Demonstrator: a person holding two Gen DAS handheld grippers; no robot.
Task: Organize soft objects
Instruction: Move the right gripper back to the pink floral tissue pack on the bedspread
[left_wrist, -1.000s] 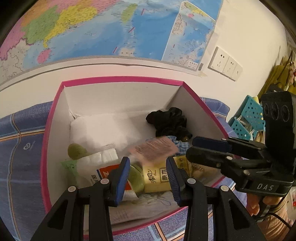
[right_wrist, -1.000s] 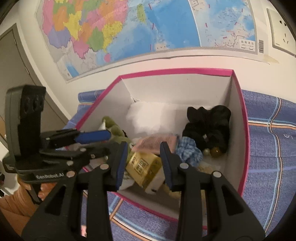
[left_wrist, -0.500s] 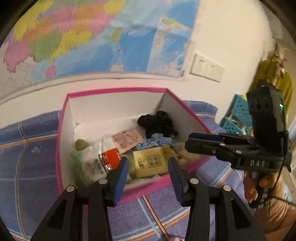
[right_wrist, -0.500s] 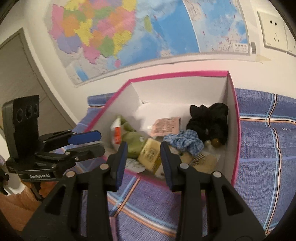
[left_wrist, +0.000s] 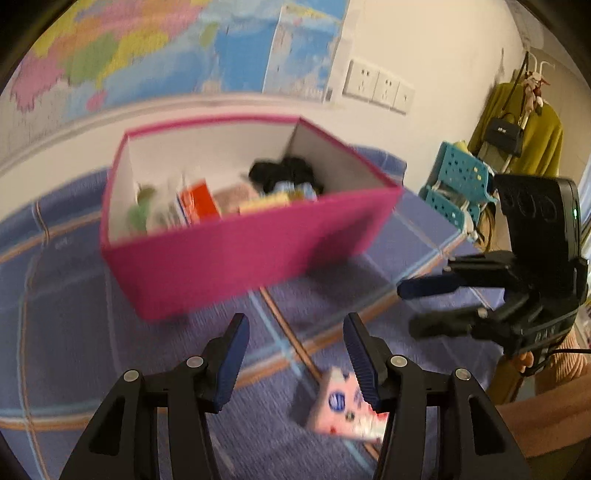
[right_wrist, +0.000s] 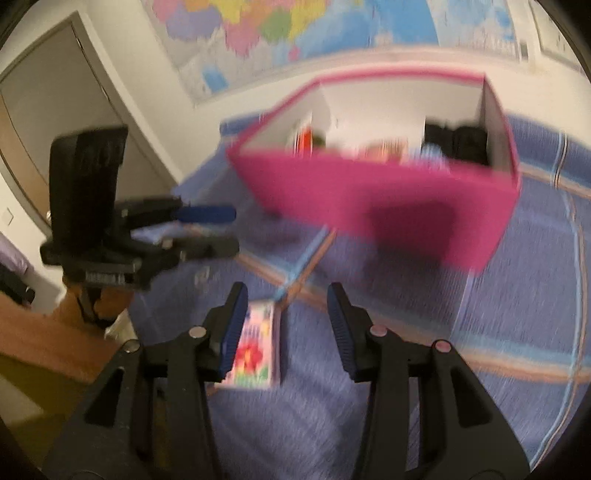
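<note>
Pink packet: a small soft pack (left_wrist: 341, 408) printed with cartoon figures and flowers is lying on the blue plaid cloth (left_wrist: 74, 332), well short of the box, just beside the left gripper's right-hand finger.
Left gripper (left_wrist: 295, 354): its fingers have just been opening and are standing partly apart, gripping nothing, with only cloth between them.
Right gripper (right_wrist: 286, 325): its fingers have likewise just been opening, partly spread and empty; the packet (right_wrist: 255, 350) is lying just beside its left-hand finger.
Magenta box (left_wrist: 240, 254): open-topped and white inside, sitting on the cloth near the wall.
Box contents: a black bundle (left_wrist: 284, 173), an orange-and-white pack (left_wrist: 197, 203), something green (left_wrist: 140, 212) and pale blurred packs are lying jumbled together.
</note>
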